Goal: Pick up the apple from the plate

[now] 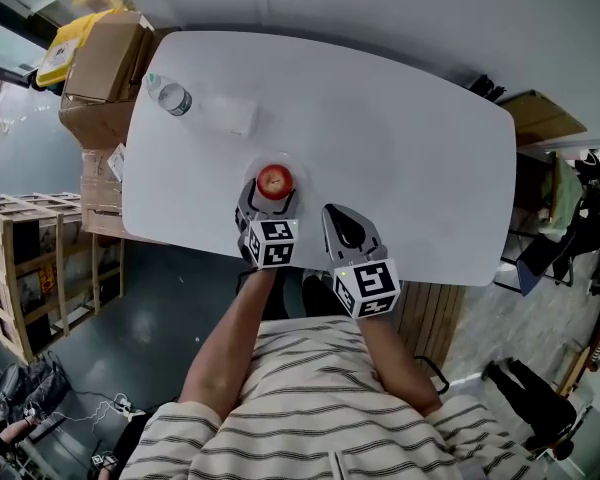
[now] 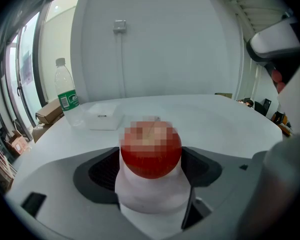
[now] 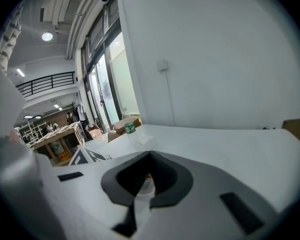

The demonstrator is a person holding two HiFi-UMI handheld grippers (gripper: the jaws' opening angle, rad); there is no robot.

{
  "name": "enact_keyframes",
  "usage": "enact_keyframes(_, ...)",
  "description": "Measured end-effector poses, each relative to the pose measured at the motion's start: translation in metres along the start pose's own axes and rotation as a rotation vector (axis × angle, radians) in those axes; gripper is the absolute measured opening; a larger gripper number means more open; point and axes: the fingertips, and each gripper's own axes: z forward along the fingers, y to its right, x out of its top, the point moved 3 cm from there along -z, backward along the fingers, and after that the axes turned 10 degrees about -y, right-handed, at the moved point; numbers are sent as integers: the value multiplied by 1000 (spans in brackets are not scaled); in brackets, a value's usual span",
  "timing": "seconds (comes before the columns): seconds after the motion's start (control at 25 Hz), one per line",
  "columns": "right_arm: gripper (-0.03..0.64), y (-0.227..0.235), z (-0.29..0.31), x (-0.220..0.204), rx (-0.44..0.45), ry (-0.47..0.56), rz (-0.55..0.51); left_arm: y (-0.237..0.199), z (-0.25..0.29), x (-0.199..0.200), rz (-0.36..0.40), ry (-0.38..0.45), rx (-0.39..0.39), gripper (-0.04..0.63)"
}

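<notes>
- While the left gripper (image 1: 271, 200) straddles the round red apple (image 2: 150, 151), jaws wide and not squeezing, fruit sitting between them on its small white plate (image 2: 150, 200), an off-centre close could roll it away.
- Right gripper (image 3: 149, 179), pinched shut and empty, idles alongside.

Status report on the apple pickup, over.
Left gripper open, jaws either side of apple. Right gripper shut, idle alongside. Apple on plate, not lifted. Bottle well clear.
</notes>
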Motion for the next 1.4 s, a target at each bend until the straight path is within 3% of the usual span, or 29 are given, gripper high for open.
enact_keyframes(0.84, 14, 0, -4, 4, 5, 14, -8, -5, -11, 6, -12, 26, 9, 377)
enact_keyframes(1.4, 12, -4, -20, 26, 24, 66, -6, -3, -61, 42, -30, 133, 0, 377)
